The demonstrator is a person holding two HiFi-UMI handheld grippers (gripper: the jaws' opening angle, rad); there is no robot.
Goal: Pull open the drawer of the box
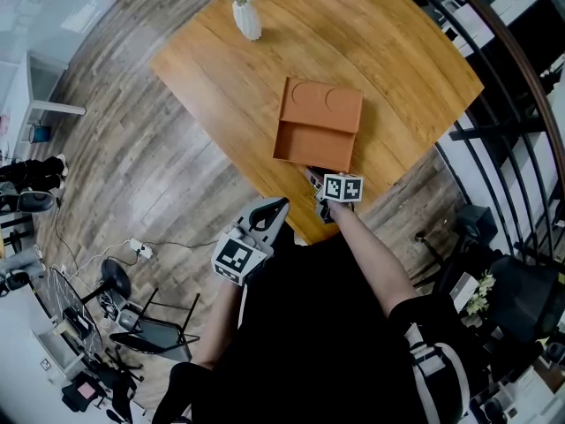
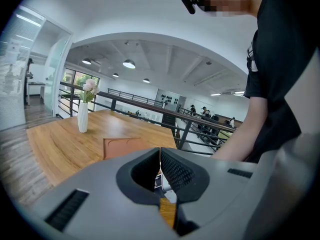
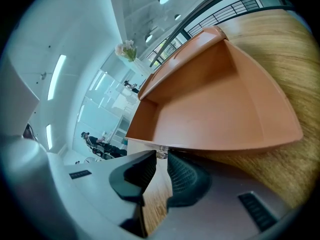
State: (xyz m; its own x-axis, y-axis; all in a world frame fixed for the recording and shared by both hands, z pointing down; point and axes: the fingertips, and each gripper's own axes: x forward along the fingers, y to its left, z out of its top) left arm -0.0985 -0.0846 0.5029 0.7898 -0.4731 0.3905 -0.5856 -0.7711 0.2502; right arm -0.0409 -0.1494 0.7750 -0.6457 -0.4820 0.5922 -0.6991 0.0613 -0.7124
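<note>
Beyond box (image 1: 318, 124), vase (image 1: 248, 18) on table (image 1: 402, 56)

Black short-sleeved top (image 1: 335, 325), white sleeve print (image 1: 430, 358); grey left gripper (image 1: 279, 205) and right gripper (image 1: 314, 177), black ribbed pads (image 2: 177, 171), black-and-white marker cubes (image 1: 238, 256).

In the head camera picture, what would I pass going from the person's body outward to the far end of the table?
Left gripper → right gripper → drawer, pulled out → box → vase with flowers.
</note>
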